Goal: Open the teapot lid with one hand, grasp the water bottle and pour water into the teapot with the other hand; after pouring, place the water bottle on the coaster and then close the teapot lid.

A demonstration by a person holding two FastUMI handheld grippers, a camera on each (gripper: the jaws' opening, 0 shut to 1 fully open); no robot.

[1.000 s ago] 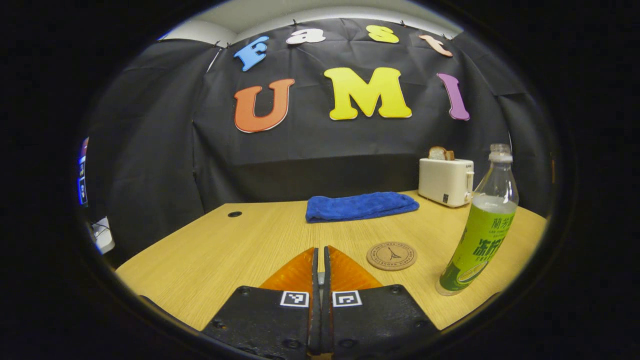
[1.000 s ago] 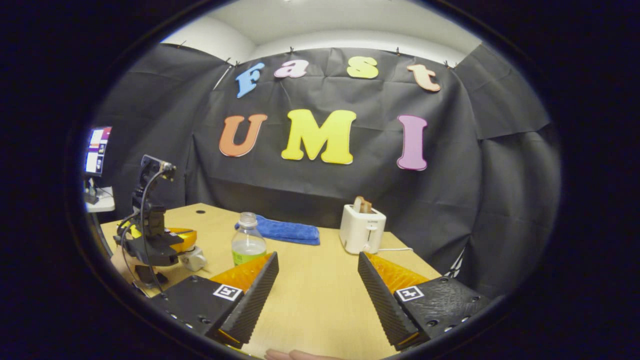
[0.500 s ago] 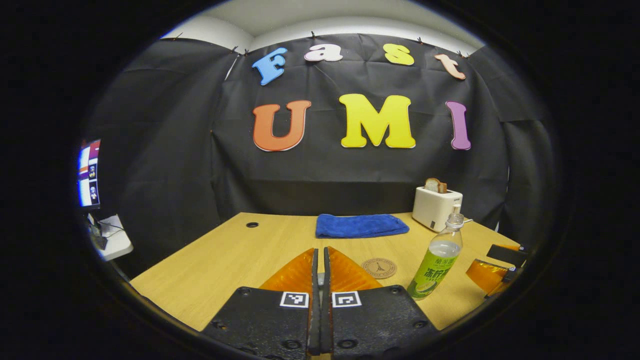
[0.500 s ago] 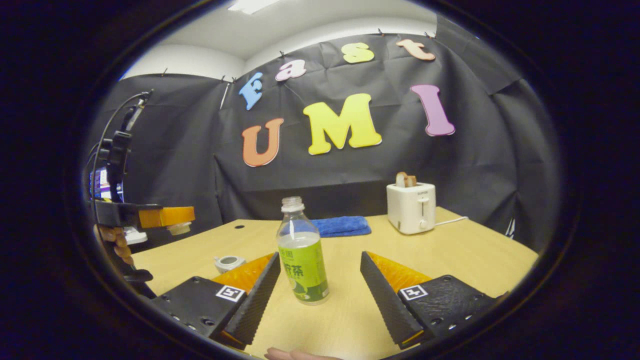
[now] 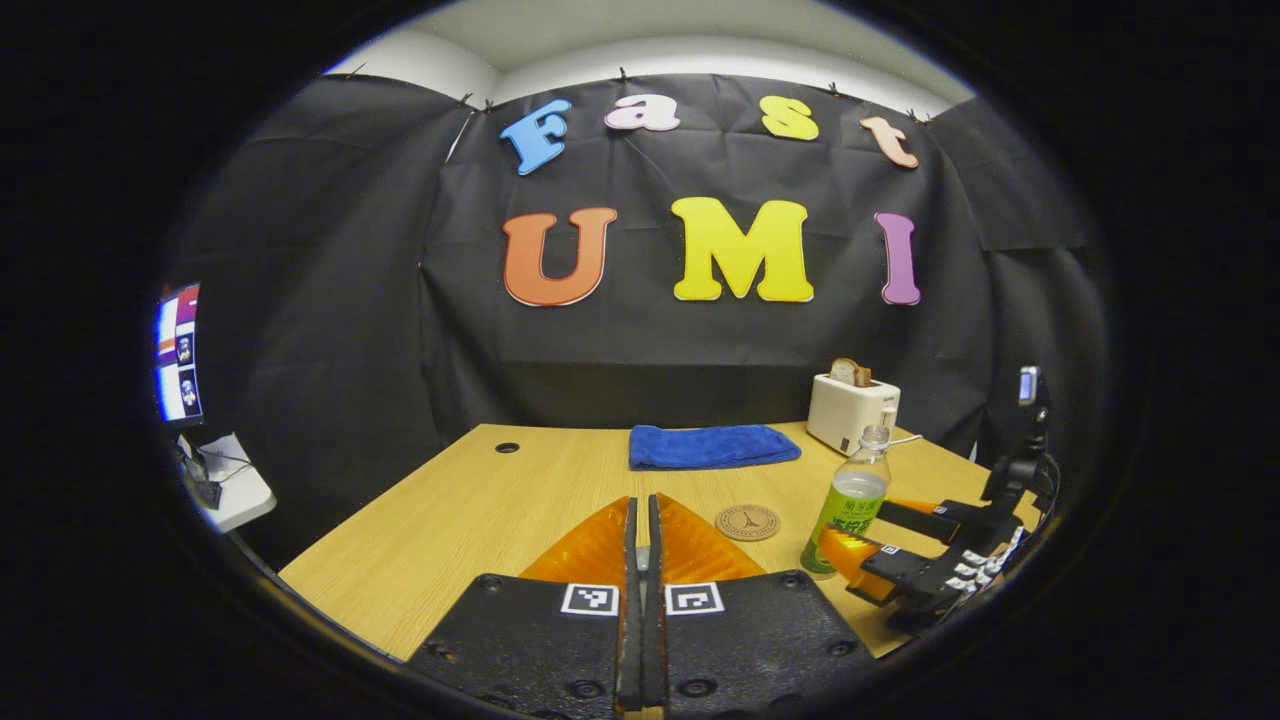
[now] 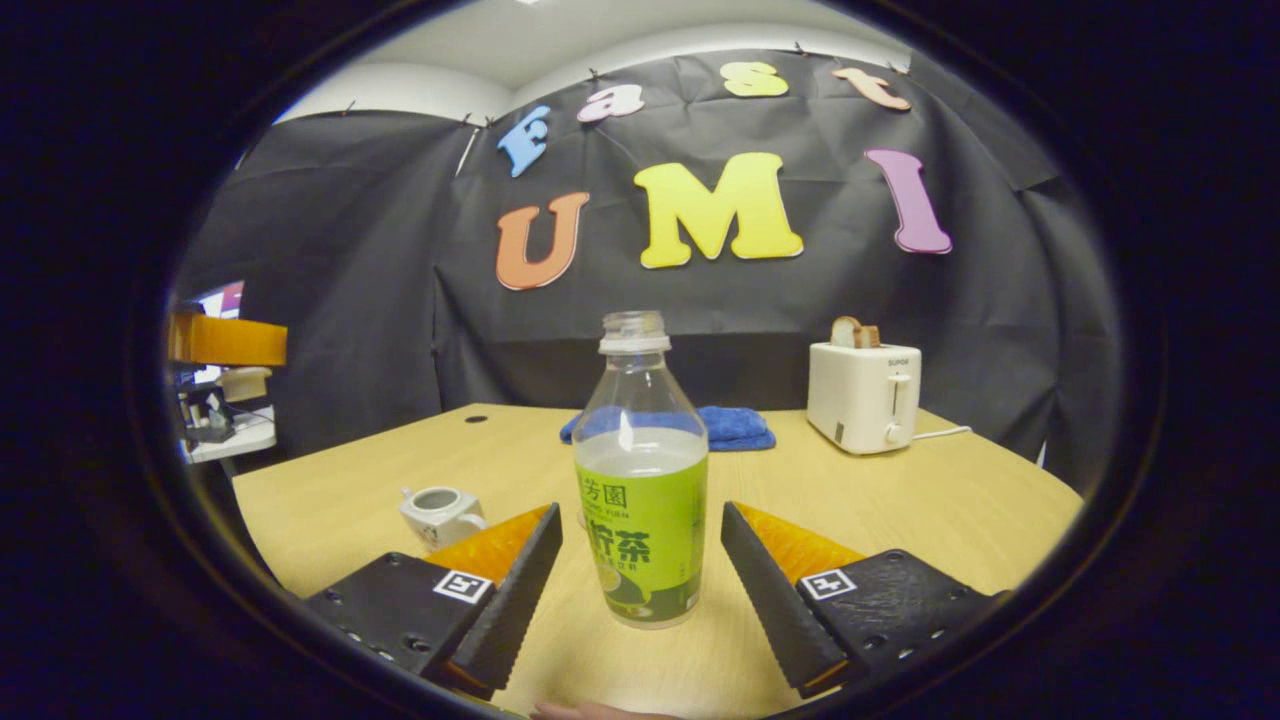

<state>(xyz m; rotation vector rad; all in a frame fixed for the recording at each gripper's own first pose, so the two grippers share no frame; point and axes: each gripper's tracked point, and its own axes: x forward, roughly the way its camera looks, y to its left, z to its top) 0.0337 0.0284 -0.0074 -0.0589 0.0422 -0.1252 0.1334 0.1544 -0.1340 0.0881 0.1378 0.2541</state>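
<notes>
The bottle (image 6: 641, 470) stands upright and uncapped, neck up, mid-tabletop (image 6: 960, 500) between the spread fingers of the right hand-held gripper (image 6: 640, 570), untouched, bare wood around. The left hand-held gripper (image 5: 641, 560) is closed on the lid (image 6: 245, 382), raised beyond the left edge; the open teapot (image 6: 438, 512) sits near that edge, coaster (image 5: 747, 521) beside the bottle.

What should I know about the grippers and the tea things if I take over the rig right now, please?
Left gripper: shut, raised above the table, with the teapot lid hanging under its fingers.
Right gripper: open, one finger on each side of the water bottle, not pressing on it.
Teapot: on the table, lid off. The bottle stands upright, uncapped and partly full. The coaster is bare, beside the bottle.
Done: lid lifted.
Left: grasp the bottle, pour, set it on the coaster, close the lid.
</notes>
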